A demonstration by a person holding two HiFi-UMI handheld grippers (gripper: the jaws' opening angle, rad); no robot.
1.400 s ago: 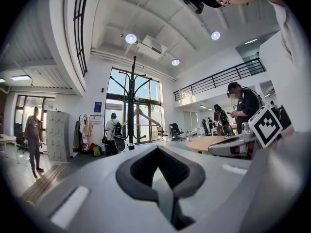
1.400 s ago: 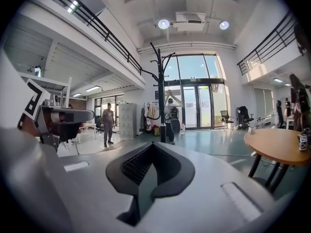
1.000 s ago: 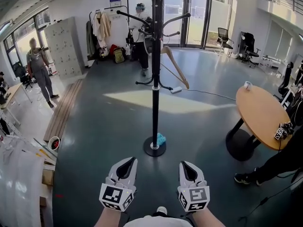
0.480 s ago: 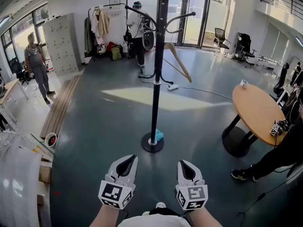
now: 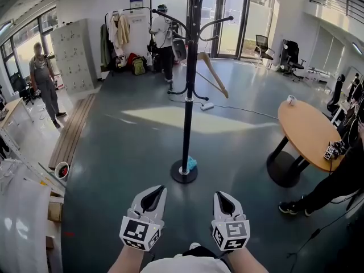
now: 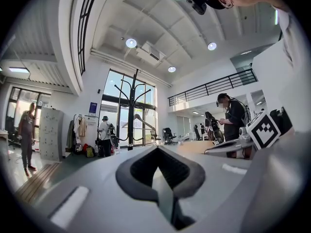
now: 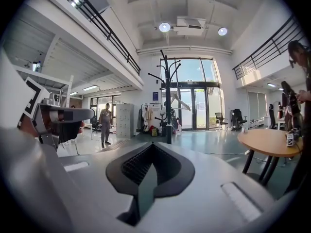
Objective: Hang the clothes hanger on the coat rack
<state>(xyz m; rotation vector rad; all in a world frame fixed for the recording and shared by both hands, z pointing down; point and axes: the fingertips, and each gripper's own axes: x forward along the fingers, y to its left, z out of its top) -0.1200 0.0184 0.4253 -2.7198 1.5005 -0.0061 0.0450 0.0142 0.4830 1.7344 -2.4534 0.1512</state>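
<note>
Coat rack [image 5: 189, 95] slightly farther off than before, hanger [image 5: 215, 77] on it (left hand-held gripper [image 5: 154, 192], right hand-held gripper [image 5: 223, 197] clenched empty)

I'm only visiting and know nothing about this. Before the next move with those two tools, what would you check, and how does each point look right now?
1. Hanger on rack: ok. The wooden hanger hangs from an arm on the right side of the coat rack.
2. Hanger's hook fully seated: cannot tell, too small to see.
3. Rack upright: ok. Its pole stands straight on the round base.
4. Left tool empty: ok, jaws together, nothing between them.
5. Right tool empty: ok, jaws together, nothing between them.
6. Bystander away from the rack: ok, standing farther back behind it.
</note>
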